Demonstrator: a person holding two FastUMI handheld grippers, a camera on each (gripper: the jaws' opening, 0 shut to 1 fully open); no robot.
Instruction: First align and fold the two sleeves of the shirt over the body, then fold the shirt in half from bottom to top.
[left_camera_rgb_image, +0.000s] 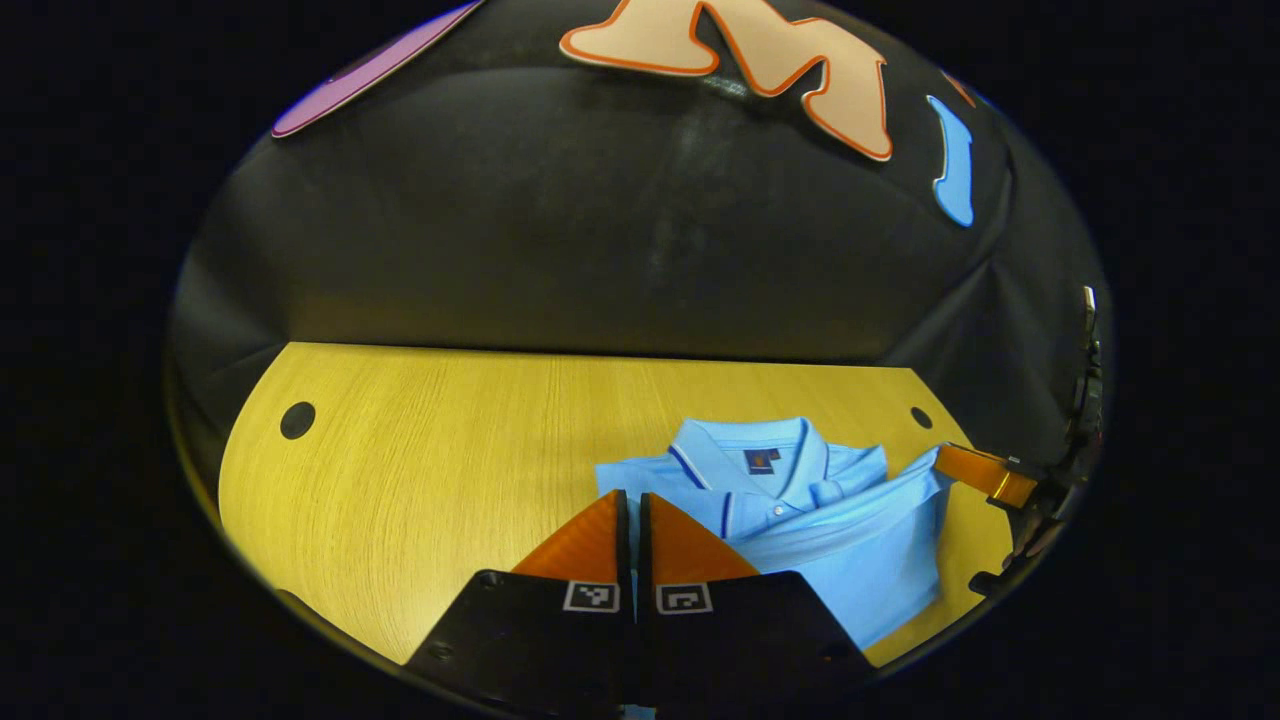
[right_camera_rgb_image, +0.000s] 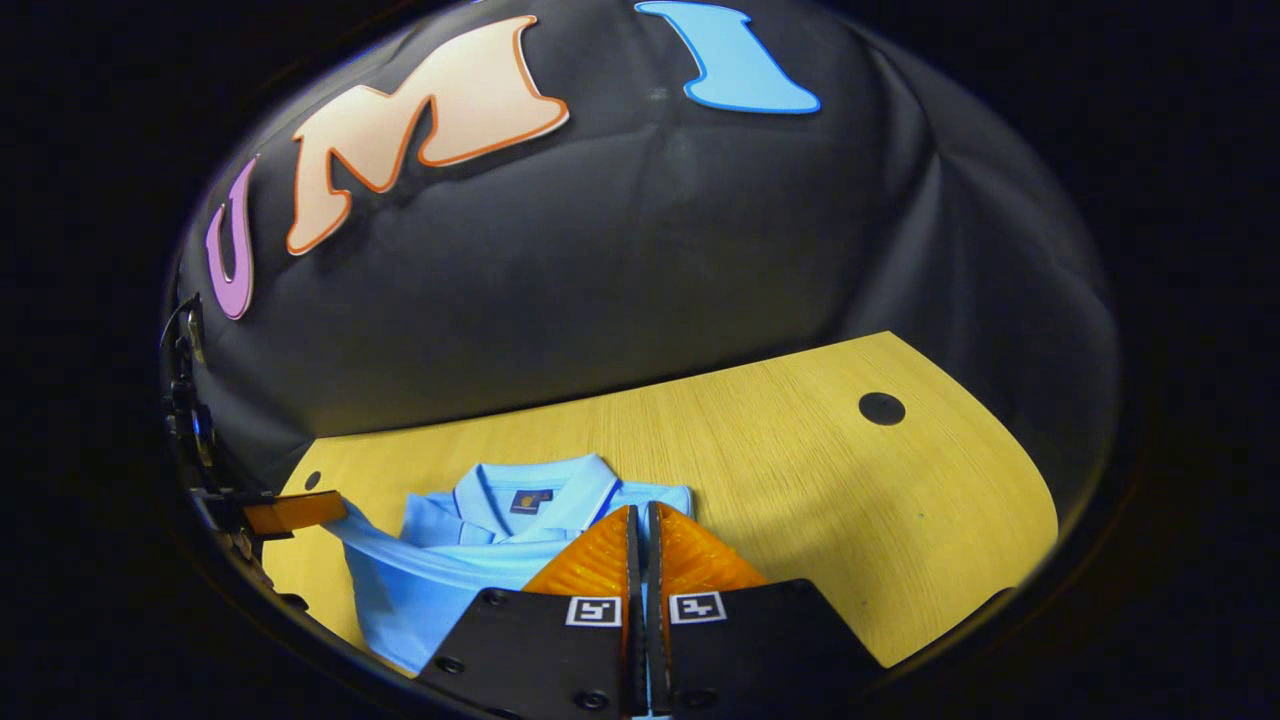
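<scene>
Light-blue polo shirt lies on the wooden table, collar toward the booth wall, while the left gripper and right gripper, held low and forward, each pinch its fabric.

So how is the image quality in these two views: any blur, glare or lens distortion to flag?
Left gripper view: strong fisheye bending, the table edge curves; shirt sharp, evenly lit; the near left gripper is slightly soft. Right gripper view: same bending; shirt collar is crisp, the right gripper casts no hard shadow; mild sheen on the wall cloth, no blown glare.
</scene>
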